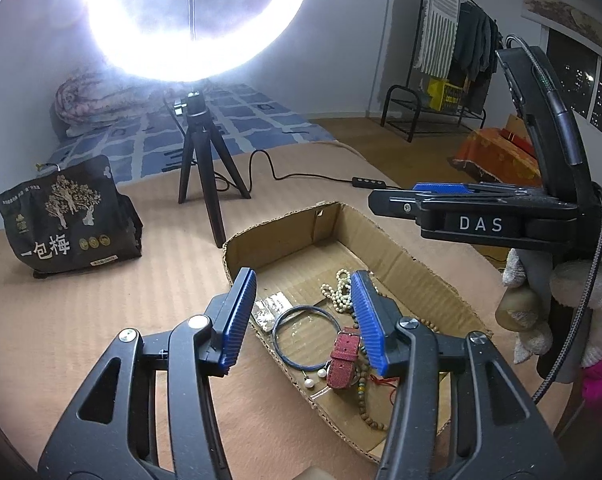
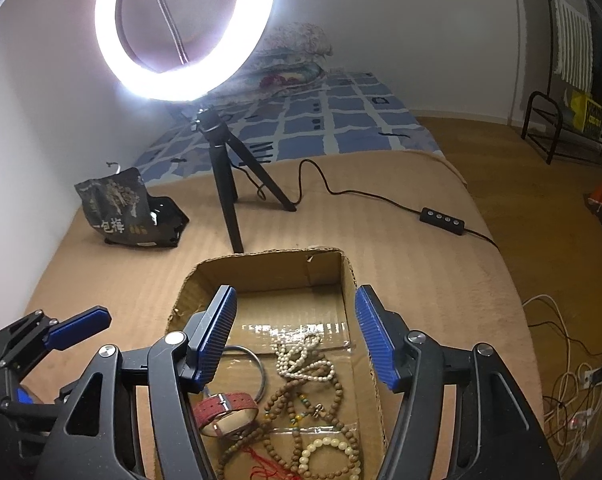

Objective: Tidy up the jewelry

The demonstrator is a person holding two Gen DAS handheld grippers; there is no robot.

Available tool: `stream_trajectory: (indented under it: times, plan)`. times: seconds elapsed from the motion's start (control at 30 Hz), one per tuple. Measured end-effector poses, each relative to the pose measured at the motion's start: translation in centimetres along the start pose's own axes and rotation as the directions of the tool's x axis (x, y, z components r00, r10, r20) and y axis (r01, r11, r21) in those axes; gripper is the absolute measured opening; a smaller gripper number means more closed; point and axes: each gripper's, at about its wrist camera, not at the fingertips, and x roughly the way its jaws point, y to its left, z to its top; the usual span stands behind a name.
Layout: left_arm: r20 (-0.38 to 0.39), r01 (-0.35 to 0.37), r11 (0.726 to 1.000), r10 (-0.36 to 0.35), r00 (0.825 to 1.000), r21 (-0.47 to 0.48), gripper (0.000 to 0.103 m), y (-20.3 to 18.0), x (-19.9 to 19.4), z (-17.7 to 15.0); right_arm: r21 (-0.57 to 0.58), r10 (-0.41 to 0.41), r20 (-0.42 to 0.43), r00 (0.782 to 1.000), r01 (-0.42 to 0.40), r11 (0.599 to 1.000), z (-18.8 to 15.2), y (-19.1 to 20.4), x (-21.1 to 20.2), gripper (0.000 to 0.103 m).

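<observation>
A shallow cardboard box (image 1: 405, 264) (image 2: 261, 268) lies on the tan blanket and holds jewelry: a white pearl necklace (image 1: 335, 292) (image 2: 301, 360), a thin dark bangle (image 1: 297, 340) (image 2: 261, 364), a red watch strap (image 1: 343, 360) (image 2: 225, 410), brown wooden bead strings (image 1: 365, 404) (image 2: 285, 412), a pale bead bracelet (image 2: 325, 452) and two pearl earrings (image 1: 315, 376). My left gripper (image 1: 301, 320) is open and empty above the box's near left part. My right gripper (image 2: 297, 336) is open and empty above the box; it also shows side-on in the left wrist view (image 1: 441, 196).
A ring light on a black tripod (image 1: 201, 168) (image 2: 229, 168) stands behind the box, its cable and switch (image 2: 441, 216) running right. A dark snack bag (image 1: 65, 220) (image 2: 129, 208) sits at the left. A blue checked quilt lies behind; a clothes rack (image 1: 453, 60) stands at the right.
</observation>
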Motion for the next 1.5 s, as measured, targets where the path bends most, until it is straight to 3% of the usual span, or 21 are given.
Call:
stream_trajectory:
  times: [0.3,0.77,0.87,0.97,1.27,1.5]
  plan:
    - [0.031,-0.019,1.000,0.018,0.999,0.012,0.051,-0.2,-3.3,0.5,-0.015,-0.006,0.030,1.000,0.006,1.000,0.6,1.1,-2.6,0.061]
    - [0.114,-0.059,0.997,0.053,0.992,0.045,0.051,-0.8,-11.9,1.3,-0.056,-0.004,0.100,0.995,0.010,0.998,0.8,4.4,-9.9,0.062]
    - [0.131,-0.066,0.997,0.060,0.990,0.043,0.051,-0.8,-14.2,1.1,-0.076,-0.015,0.116,0.993,0.024,0.997,0.4,5.4,-11.7,0.068]
    - [0.147,-0.070,0.997,0.063,0.987,0.037,0.060,-0.6,-16.3,1.0,-0.088,-0.029,0.139,0.990,0.042,0.995,-0.1,6.3,-13.8,0.073]
    - [0.181,-0.089,0.995,0.078,0.980,0.055,0.063,-0.8,-22.1,-0.3,-0.098,-0.069,0.186,0.980,0.088,0.991,-2.2,8.7,-19.8,0.079]
    - [0.203,-0.098,0.994,0.088,0.975,0.041,0.073,-1.2,-25.7,-1.8,-0.087,-0.103,0.216,0.971,0.124,0.988,-4.2,9.9,-23.1,0.080]
